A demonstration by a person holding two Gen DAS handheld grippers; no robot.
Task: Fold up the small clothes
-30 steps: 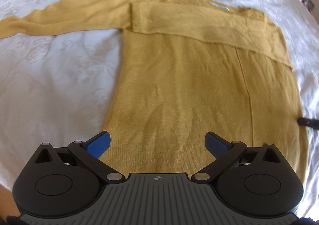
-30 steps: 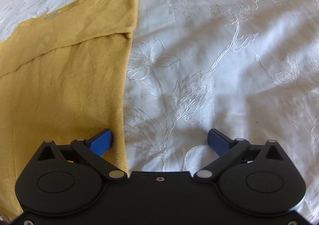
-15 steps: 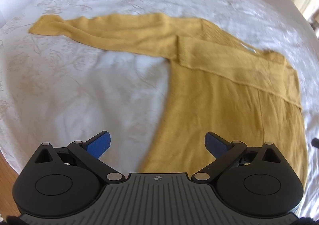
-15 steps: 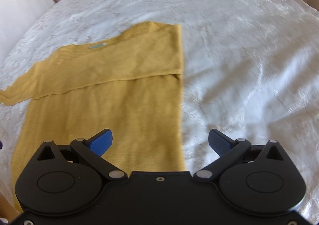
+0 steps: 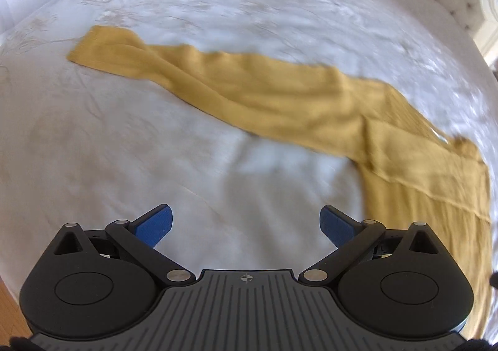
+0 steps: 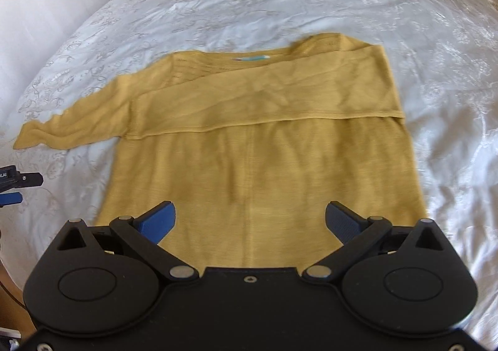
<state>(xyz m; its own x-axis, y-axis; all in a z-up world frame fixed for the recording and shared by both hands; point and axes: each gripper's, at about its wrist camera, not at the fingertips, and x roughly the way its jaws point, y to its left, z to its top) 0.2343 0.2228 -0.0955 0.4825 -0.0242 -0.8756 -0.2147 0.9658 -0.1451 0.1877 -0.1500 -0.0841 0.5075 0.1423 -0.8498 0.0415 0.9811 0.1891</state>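
Right wrist view shows the mustard sweater point(image 6: 258, 145) flat on the white bedspread point(image 6: 435, 39), one sleeve folded across, while both grippers, jaws spread and empty, have pulled back, the left gripper point(image 5: 246, 223) swinging toward the outstretched left sleeve point(image 5: 193, 77).

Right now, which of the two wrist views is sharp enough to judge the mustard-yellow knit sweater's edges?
Left wrist view: motion blur smears the mustard-yellow knit sweater and the white embroidered bedspread; only the left gripper looks crisp. Right wrist view: sharper, the folded sleeve's hem readable, slight softness, fisheye bending at the rim.
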